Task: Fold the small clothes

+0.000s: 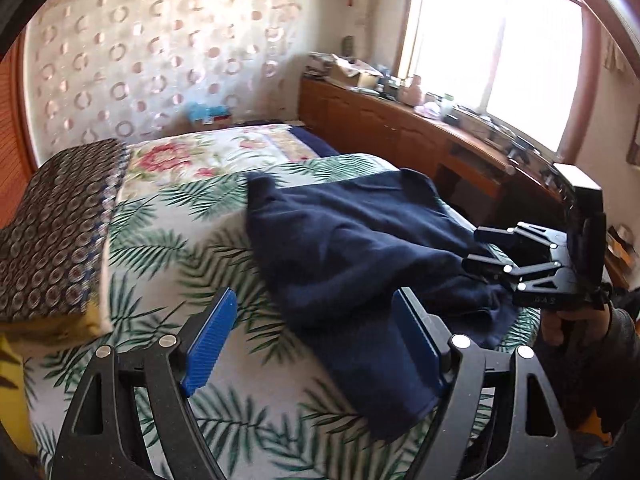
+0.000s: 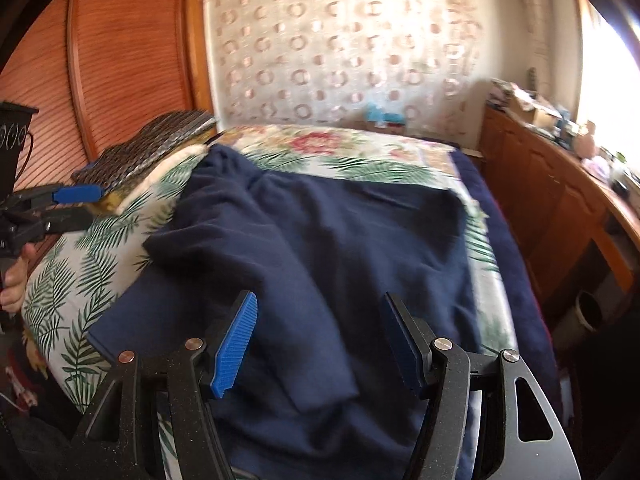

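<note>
A navy blue garment (image 1: 352, 240) lies rumpled on the leaf-print bed cover (image 1: 160, 248), with one part trailing toward the near edge. My left gripper (image 1: 314, 294) hangs open just above its left border, and no cloth is pinched between the blue pads. In the right wrist view the same garment (image 2: 328, 240) fills the middle of the bed. My right gripper (image 2: 320, 298) hovers open over it, its pads apart and holding nothing. Each gripper also shows in the other's view: the right gripper (image 1: 472, 249) at the garment's right side, the left gripper (image 2: 95, 205) beyond its left side.
A patterned cushion (image 1: 60, 232) lies along the bed's left side. A wooden cabinet (image 1: 400, 128) with clutter on top runs under the bright window to the right. A slatted wooden door (image 2: 120, 60) stands at the left. A dark blue blanket (image 2: 512, 264) edges the bed's right side.
</note>
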